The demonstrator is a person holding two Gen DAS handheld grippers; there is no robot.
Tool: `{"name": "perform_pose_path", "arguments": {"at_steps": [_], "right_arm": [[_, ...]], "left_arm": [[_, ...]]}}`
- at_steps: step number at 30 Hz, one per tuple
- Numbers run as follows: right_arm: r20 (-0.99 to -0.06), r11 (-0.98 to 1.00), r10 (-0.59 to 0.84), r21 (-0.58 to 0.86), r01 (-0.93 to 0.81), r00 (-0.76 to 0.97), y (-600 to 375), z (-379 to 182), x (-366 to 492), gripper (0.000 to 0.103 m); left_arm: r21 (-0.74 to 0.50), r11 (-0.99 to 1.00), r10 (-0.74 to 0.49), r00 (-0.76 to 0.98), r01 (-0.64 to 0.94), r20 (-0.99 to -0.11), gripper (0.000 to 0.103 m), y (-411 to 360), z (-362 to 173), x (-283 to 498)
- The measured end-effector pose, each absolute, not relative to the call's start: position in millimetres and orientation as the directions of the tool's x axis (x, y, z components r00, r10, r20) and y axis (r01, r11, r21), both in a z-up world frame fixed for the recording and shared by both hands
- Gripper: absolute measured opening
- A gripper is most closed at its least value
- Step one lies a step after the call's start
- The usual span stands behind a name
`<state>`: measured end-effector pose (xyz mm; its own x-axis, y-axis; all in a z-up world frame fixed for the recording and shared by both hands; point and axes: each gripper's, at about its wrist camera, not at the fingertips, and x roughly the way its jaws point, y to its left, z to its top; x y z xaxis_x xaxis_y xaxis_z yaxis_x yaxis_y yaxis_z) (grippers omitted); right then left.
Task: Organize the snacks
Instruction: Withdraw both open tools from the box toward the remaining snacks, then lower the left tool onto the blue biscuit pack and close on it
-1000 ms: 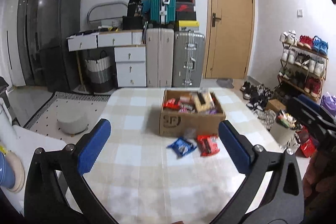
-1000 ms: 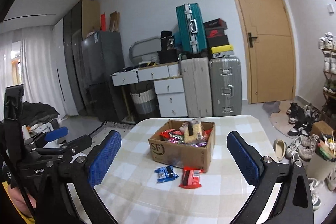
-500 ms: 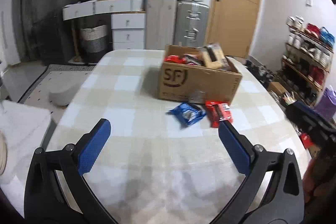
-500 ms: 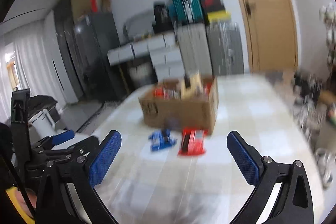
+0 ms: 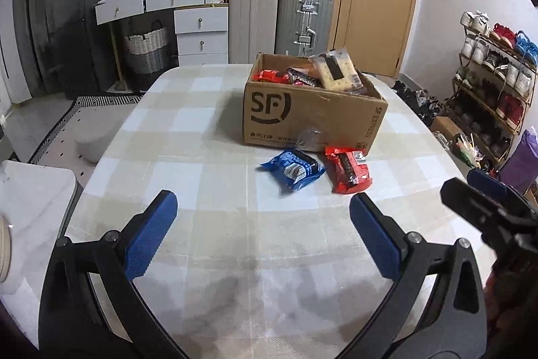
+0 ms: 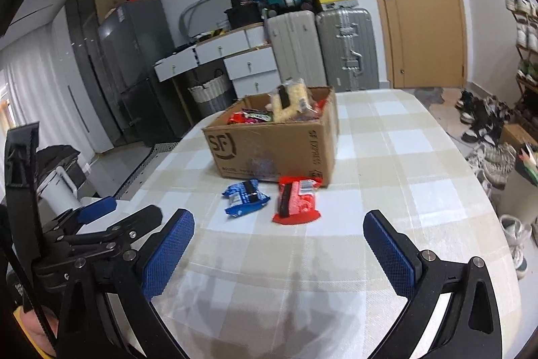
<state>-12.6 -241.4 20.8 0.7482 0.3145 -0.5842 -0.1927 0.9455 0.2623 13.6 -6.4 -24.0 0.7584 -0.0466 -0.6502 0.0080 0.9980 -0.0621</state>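
1. Here, the bench (image 5: 188, 137) fills the middle and lower part of both views, covered in a beige and white checked cloth.
2. The cardboard box (image 5: 312, 113) stands on the bench just above centre in the left wrist view, printed with a black SF logo, its top open and packed with snack packets; a cracker packet (image 5: 336, 71) sticks up above its rim. In the right wrist view the box (image 6: 272, 150) sits centre frame.
3. The left claw (image 5: 262, 238) spans the bottom of its own view, jaws spread wide with nothing between the blue pads, held above the bench.
4. The right claw (image 6: 279, 253) spans the bottom of its own view, likewise spread wide and empty; in the left wrist view it shows at the right edge.
5. The red snack packet (image 5: 349, 169) lies flat on the bench just in front of the box, right of centre.
6. The blue snack packet (image 5: 292, 169) lies just beside the red one, on its left, nearly touching it.
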Motion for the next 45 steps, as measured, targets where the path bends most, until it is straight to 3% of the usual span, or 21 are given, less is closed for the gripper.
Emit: {"name": "perform_pose_path", "arguments": {"at_steps": [5, 9, 14, 24, 33, 43, 45], "right_arm": [[-0.577, 0.926, 0.359, 0.321, -0.2, 0.734, -246.7, 18.9, -9.5, 0.102], [-0.595, 0.94, 0.329, 0.28, -0.194, 0.733, -242.8, 17.4, -8.8, 0.102], [-0.553, 0.903, 0.412, 0.357, -0.241, 0.724, -249.8, 22.9, -6.6, 0.102], [-0.507, 0.945, 0.318, 0.233, -0.227, 0.802, -243.6, 58.7, 29.5, 0.102], [-0.599, 0.936, 0.348, 0.263, -0.234, 0.721, -246.9, 16.9, 56.9, 0.102], [-0.582, 0.922, 0.375, 0.313, -0.227, 0.721, -258.0, 16.7, 52.5, 0.102], [-0.568, 0.924, 0.369, 0.312, -0.222, 0.736, -262.7, 20.0, 48.1, 0.102]], "left_arm": [[-0.126, 0.992, -0.084, 0.722, -0.005, -0.687, 0.102, -3.8, -34.0, 23.8], [-0.114, 0.993, -0.081, 0.693, -0.002, -0.717, 0.102, -7.7, -43.2, 42.4], [-0.112, 0.994, -0.086, 0.656, 0.002, -0.75, 0.102, -10.8, -56.3, 66.6], [-0.193, 0.975, -0.111, 0.511, -0.111, -0.852, 0.102, -13.3, -96.6, 138.2], [-0.125, 0.988, -0.067, 0.489, -0.086, -0.87, 0.102, -44.7, -111.9, 180.2], [-0.162, 0.978, -0.082, 0.479, -0.128, -0.874, 0.101, -38.6, -126.8, 205.3], [-0.17, 0.978, -0.093, 0.473, -0.123, -0.876, 0.093, -32.5, -129.4, 205.8]]}}
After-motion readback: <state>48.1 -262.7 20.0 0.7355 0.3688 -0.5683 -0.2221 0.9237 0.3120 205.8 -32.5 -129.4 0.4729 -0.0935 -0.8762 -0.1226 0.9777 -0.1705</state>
